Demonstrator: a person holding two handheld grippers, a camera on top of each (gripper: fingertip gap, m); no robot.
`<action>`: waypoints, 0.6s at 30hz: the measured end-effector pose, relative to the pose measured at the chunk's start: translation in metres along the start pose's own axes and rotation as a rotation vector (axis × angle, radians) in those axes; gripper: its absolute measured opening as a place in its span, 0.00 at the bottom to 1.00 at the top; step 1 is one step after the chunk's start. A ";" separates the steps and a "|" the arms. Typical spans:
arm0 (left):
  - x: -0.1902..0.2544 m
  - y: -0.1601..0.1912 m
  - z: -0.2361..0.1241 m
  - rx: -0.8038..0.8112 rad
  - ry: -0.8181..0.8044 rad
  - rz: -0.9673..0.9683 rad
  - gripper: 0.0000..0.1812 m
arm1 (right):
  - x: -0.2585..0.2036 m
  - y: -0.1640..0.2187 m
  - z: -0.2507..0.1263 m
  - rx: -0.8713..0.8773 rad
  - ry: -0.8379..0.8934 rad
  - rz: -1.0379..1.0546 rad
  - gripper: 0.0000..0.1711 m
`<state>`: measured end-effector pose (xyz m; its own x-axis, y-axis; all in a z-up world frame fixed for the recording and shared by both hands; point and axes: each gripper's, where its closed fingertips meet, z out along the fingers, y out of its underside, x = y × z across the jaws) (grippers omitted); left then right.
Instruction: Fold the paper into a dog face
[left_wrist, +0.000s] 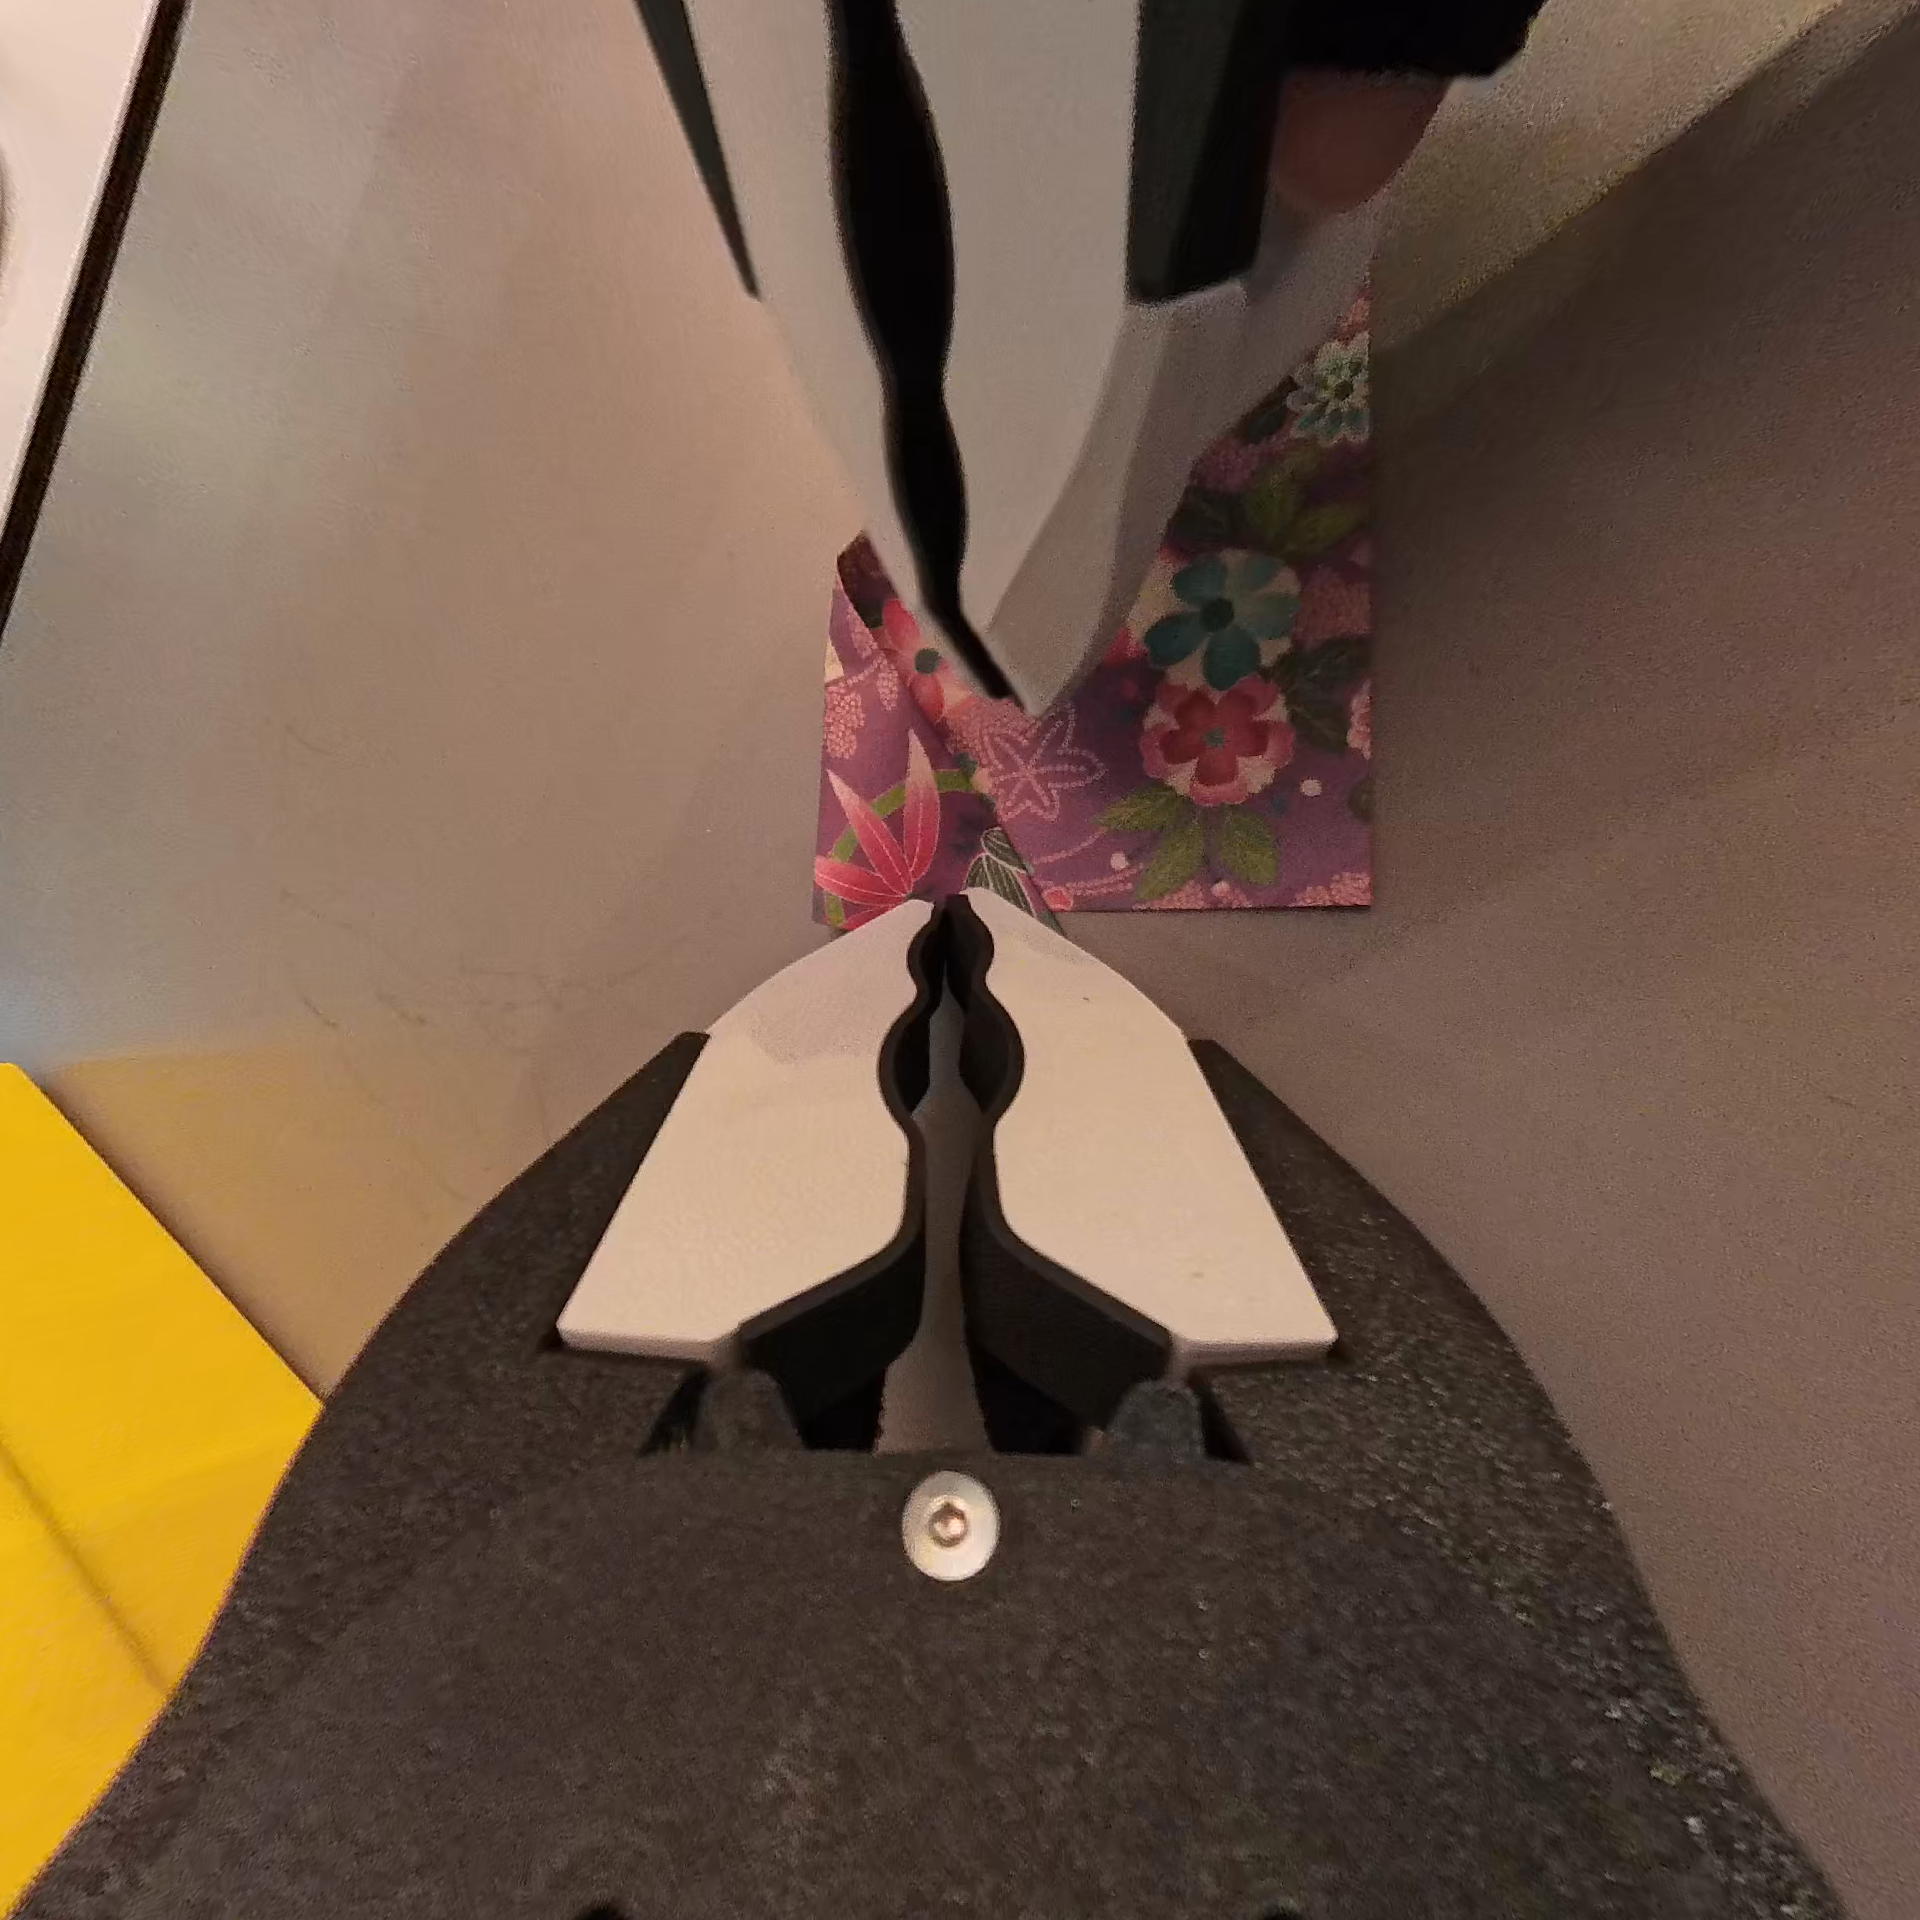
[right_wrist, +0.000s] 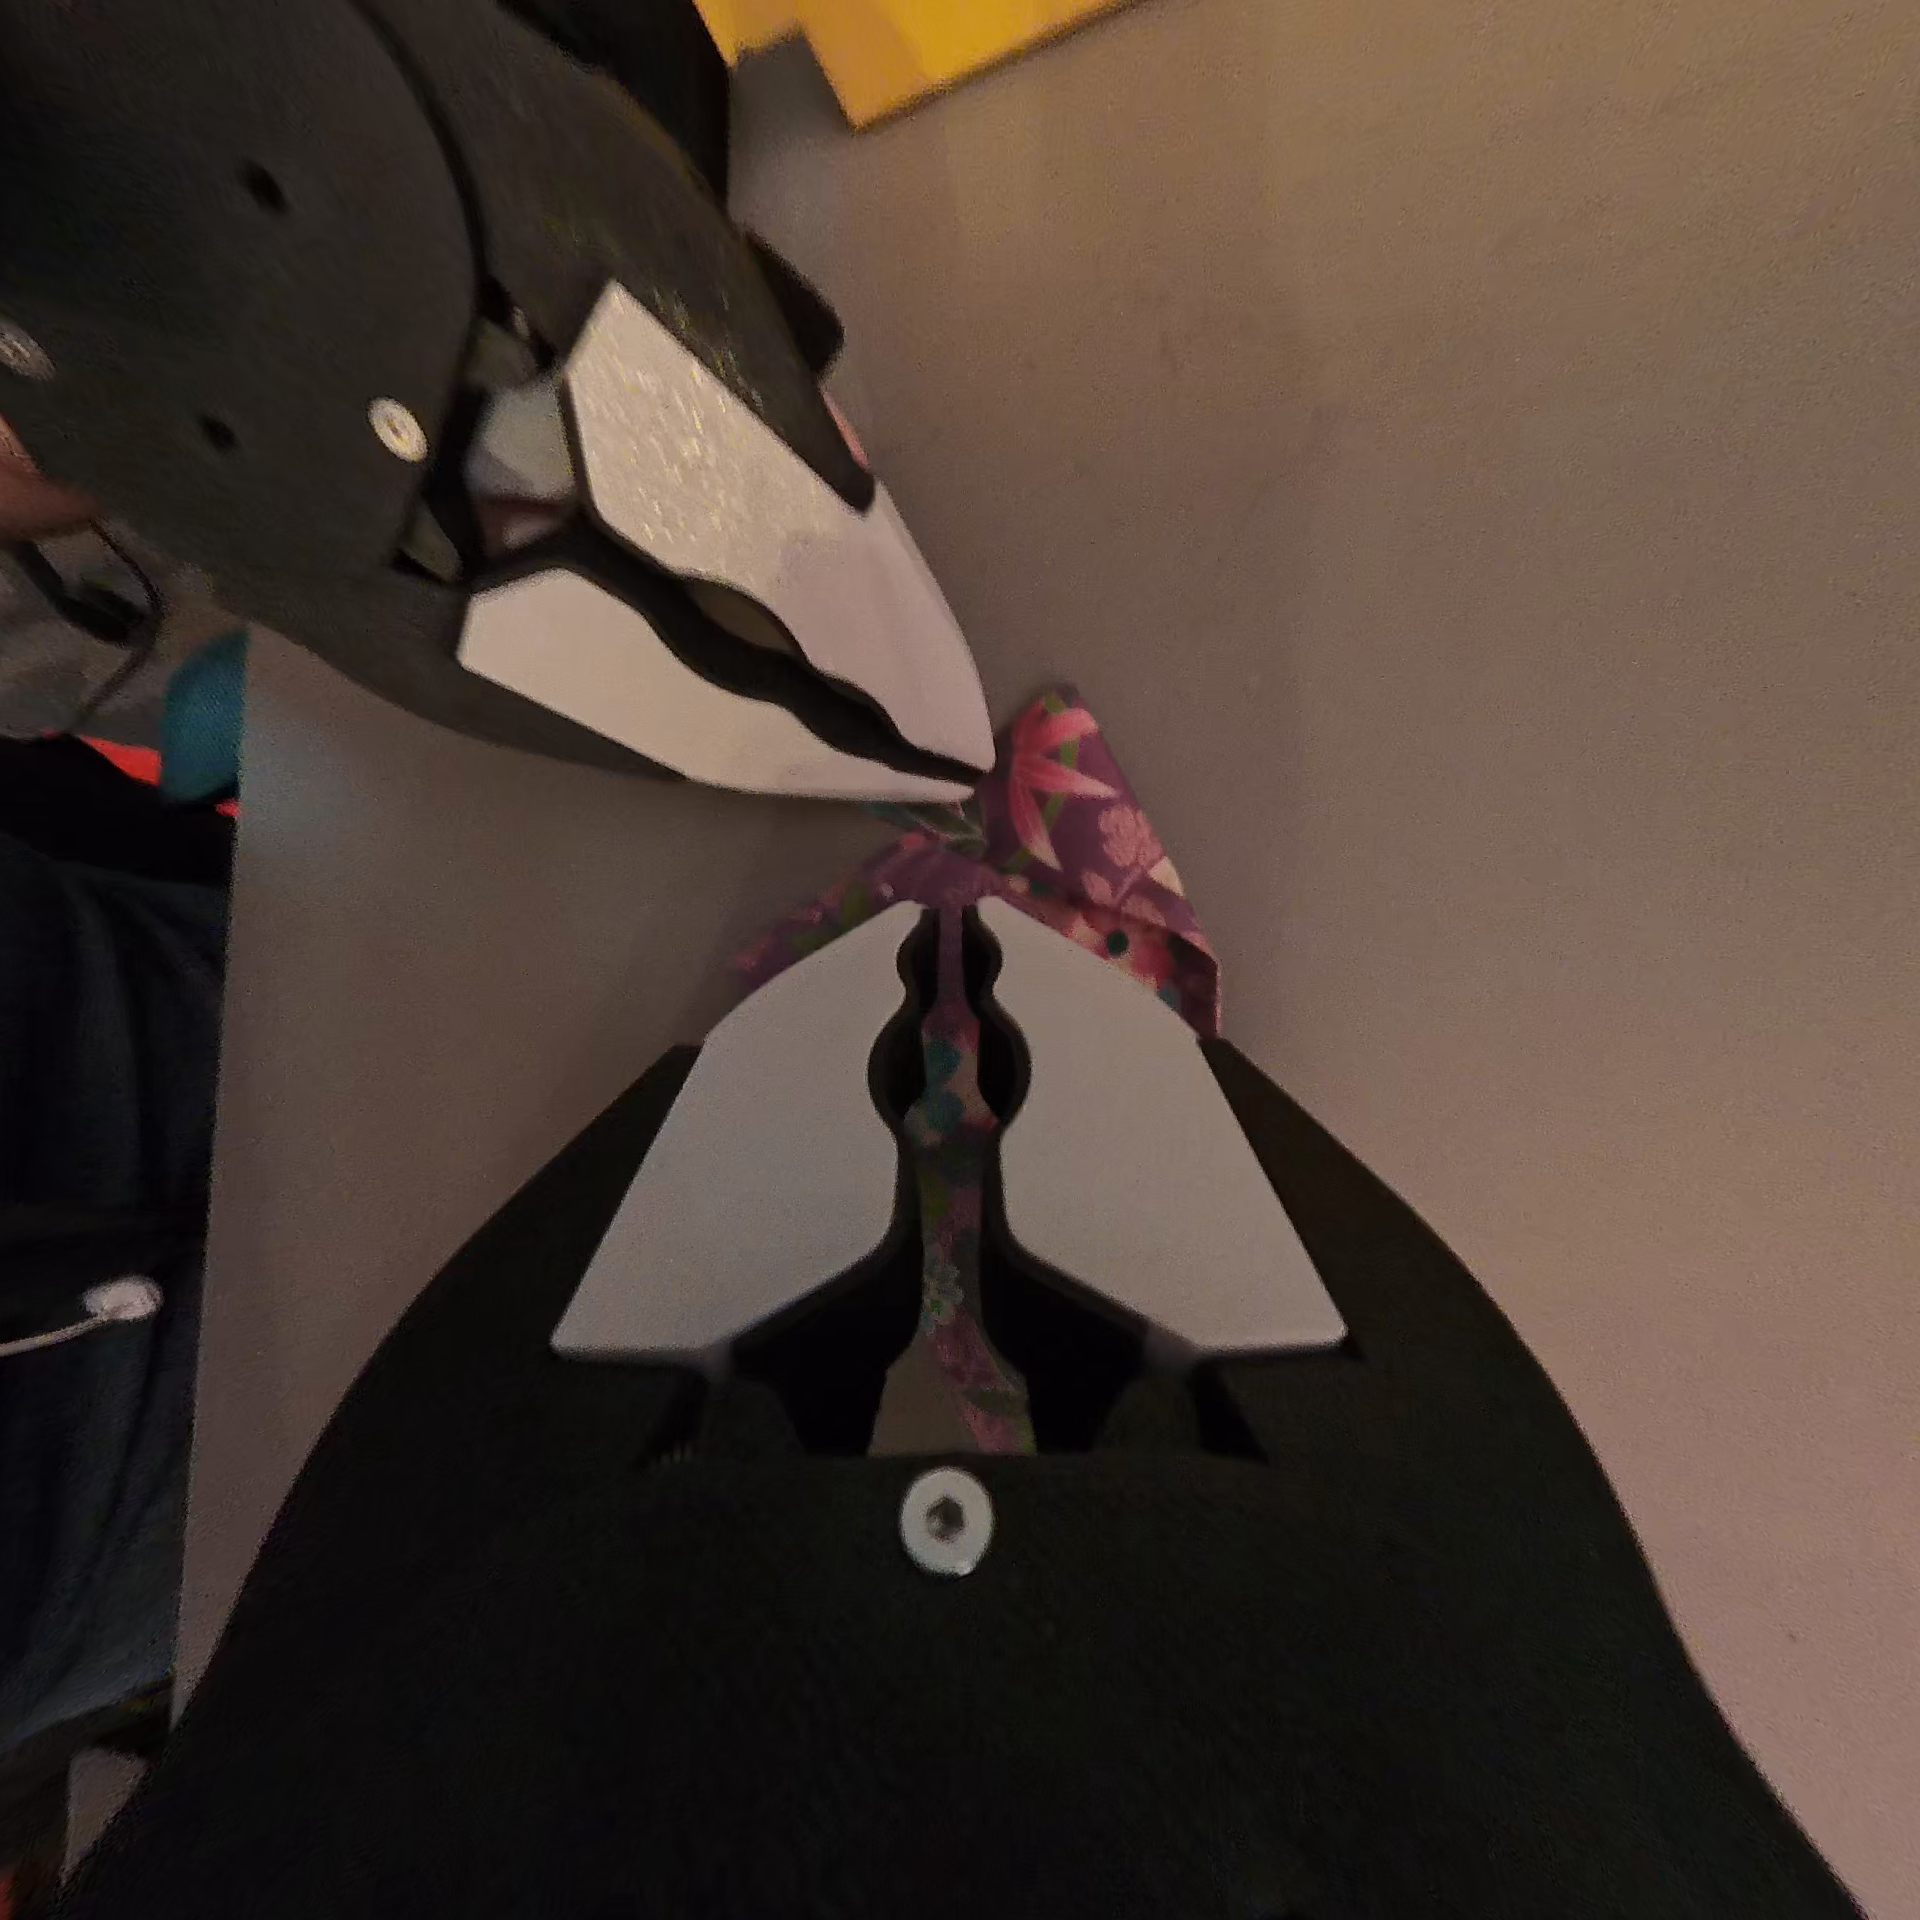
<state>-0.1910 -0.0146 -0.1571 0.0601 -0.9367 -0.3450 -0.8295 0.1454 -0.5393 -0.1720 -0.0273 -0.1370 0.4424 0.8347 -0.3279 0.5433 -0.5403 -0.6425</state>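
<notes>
Grey surface (left_wrist: 1558, 1039), matte, dimly lit, with a yellow sheet (left_wrist: 114, 1403) at 8 o'clock in the left wrist view and at 12 o'clock in the right wrist view. Paper (left_wrist: 1195, 769), purple with a floral print, lying near the middle of the left wrist view, part folded, a narrow flap raised along its 9 o'clock side. Left gripper (left_wrist: 951, 906) low at 6 o'clock of the paper, jaws clenched tip to tip, tips just at the paper's near edge; cannot tell whether any paper is nipped between them. Right gripper (left_wrist: 997, 675) reaching down from 12 o'clock onto the paper's middle, jaws pressed together at the crease between flap and main panel. In the right wrist view, paper (right_wrist: 1091, 831) bunched and lifted just beyond the right gripper (right_wrist: 948, 906), a strip of it running back between the jaws, so grasping the paper. Left gripper (right_wrist: 971, 777) entering from 10 o'clock, tips together, touching the paper's raised corner. Dark clothing (right_wrist: 94, 1039) at 9 o'clock in that view.
</notes>
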 end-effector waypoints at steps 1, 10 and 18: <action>0.000 0.000 0.000 0.000 0.000 0.000 0.00 | -0.001 -0.008 -0.001 0.045 -0.002 0.012 0.03; 0.000 0.000 0.000 0.000 0.003 -0.009 0.00 | 0.019 -0.020 0.010 0.107 0.067 0.035 0.02; 0.000 0.000 0.000 -0.002 -0.002 -0.002 0.00 | 0.032 -0.007 0.019 0.013 0.128 0.032 0.02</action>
<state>-0.1905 -0.0146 -0.1572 0.0629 -0.9364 -0.3453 -0.8304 0.1428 -0.5385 -0.1758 0.0049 -0.1562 0.5473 0.7963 -0.2576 0.5187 -0.5642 -0.6424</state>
